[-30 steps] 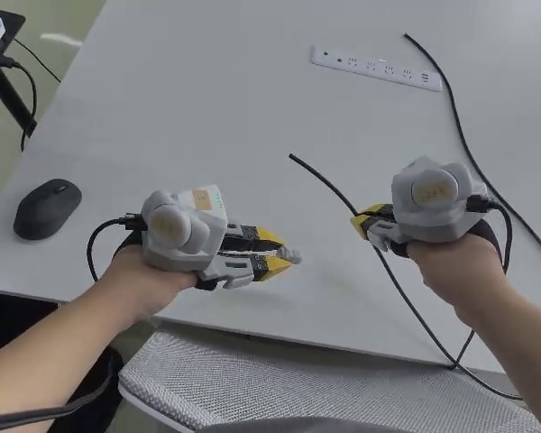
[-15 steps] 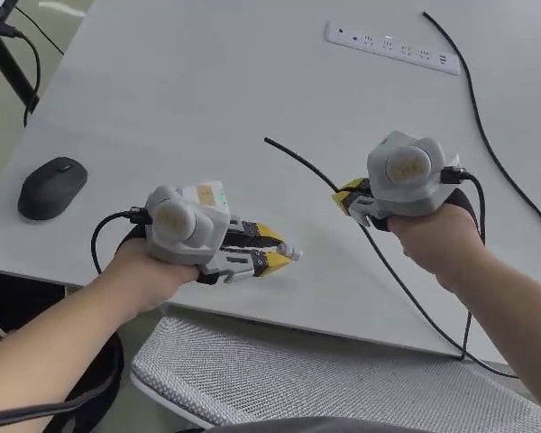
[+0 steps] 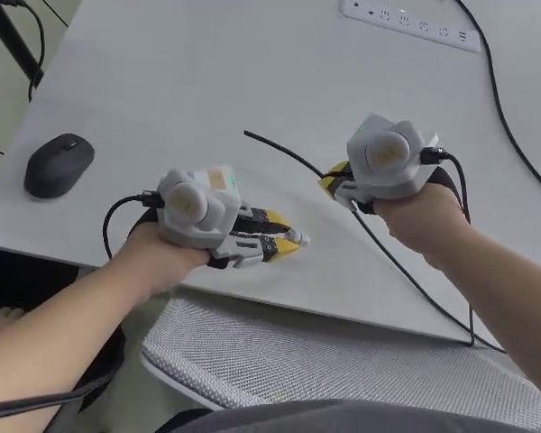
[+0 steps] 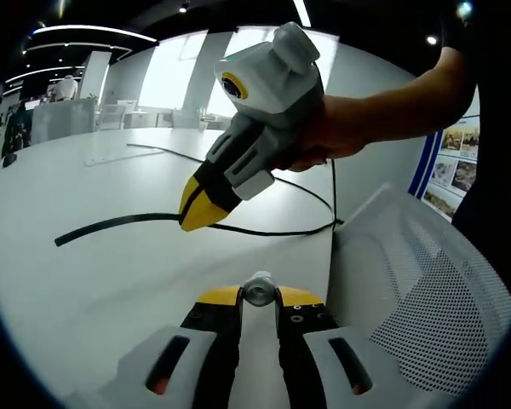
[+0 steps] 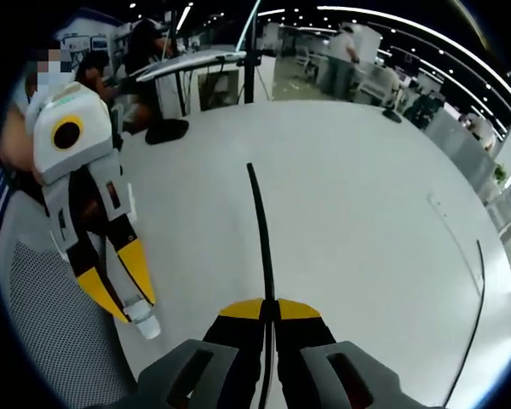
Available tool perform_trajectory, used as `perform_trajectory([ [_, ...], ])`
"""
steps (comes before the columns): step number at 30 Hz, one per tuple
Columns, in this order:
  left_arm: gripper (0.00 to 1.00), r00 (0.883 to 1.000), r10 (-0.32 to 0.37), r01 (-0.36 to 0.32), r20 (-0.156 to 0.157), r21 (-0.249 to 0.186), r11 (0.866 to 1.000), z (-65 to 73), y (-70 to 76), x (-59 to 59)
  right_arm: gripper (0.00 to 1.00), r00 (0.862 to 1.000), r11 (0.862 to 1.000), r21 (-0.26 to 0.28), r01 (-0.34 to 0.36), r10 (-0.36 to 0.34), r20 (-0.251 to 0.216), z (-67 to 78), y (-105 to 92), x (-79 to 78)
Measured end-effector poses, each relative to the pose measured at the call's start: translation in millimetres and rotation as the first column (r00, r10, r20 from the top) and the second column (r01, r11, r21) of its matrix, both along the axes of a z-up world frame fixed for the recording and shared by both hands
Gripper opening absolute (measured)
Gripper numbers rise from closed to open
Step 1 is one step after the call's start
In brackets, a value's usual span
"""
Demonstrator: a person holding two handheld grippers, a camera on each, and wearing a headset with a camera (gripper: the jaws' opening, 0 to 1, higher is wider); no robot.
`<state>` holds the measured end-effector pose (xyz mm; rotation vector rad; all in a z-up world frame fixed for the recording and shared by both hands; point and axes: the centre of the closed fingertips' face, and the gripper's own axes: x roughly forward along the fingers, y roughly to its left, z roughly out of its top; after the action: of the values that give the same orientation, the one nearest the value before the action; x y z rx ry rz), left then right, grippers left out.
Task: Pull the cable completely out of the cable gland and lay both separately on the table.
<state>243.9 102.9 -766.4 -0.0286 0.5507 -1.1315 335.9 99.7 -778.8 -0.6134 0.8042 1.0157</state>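
With left gripper (image 3: 288,242) jaws clenched on the cable gland (image 4: 258,287), right gripper (image 5: 269,312) jaws on the cable (image 5: 258,204), lower both gently onto the table (image 3: 207,72), well apart, then release.

The white surface (image 3: 207,81) carries a dark mouse (image 3: 59,165) at left, a power strip (image 3: 410,23) top right, and seemingly a black cord (image 3: 508,122) beside it.

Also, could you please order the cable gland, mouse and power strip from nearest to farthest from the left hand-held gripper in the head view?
1. Cable gland, in the left hand-held gripper's jaws.
2. Mouse, off to its left.
3. Power strip, farthest, ahead and right.
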Motion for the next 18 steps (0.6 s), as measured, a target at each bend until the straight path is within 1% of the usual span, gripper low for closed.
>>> perform_trajectory([
  [4, 0.16, 1.0, 0.006, -0.006, -0.006, 0.003, 1.0, -5.0, -0.6, 2.6, 0.0, 0.999, 0.999, -0.016, -0.029, 0.029, -0.016, -9.7, 4.9, -3.4],
  [6, 0.16, 1.0, 0.008, -0.008, -0.012, 0.003, 1.0, -7.3, -0.8, 3.6, 0.0, 0.999, 0.999, -0.017, -0.047, 0.047, -0.011, -12.3, 8.2, -2.4],
  [8, 0.16, 1.0, 0.008, -0.008, -0.014, 0.008, 1.0, -10.2, -1.0, 4.9, 0.0, 0.998, 0.998, -0.01, -0.057, 0.056, -0.017, -15.2, 12.4, -1.0],
  [11, 0.16, 1.0, 0.004, -0.003, -0.022, 0.015, 1.0, -15.8, -0.9, 6.7, 0.0, 0.995, 0.995, -0.014, -0.104, 0.104, -0.016, -22.7, 18.8, -0.5],
  [13, 0.16, 1.0, 0.005, -0.005, -0.027, 0.017, 1.0, -18.3, -0.2, 7.9, 0.0, 0.994, 0.994, -0.015, -0.111, 0.111, -0.019, -26.9, 21.6, 0.8],
  [14, 0.16, 1.0, 0.005, -0.005, -0.029, 0.018, 1.0, -22.4, 0.7, 10.0, 0.0, 0.993, 0.993, -0.013, -0.12, 0.12, -0.017, -28.0, 23.4, 1.1],
  [18, 0.16, 0.999, 0.01, -0.009, -0.039, 0.019, 1.0, -26.5, 2.6, 11.8, 0.0, 0.991, 0.991, -0.013, -0.13, 0.129, -0.024, -32.8, 26.7, 1.4],
])
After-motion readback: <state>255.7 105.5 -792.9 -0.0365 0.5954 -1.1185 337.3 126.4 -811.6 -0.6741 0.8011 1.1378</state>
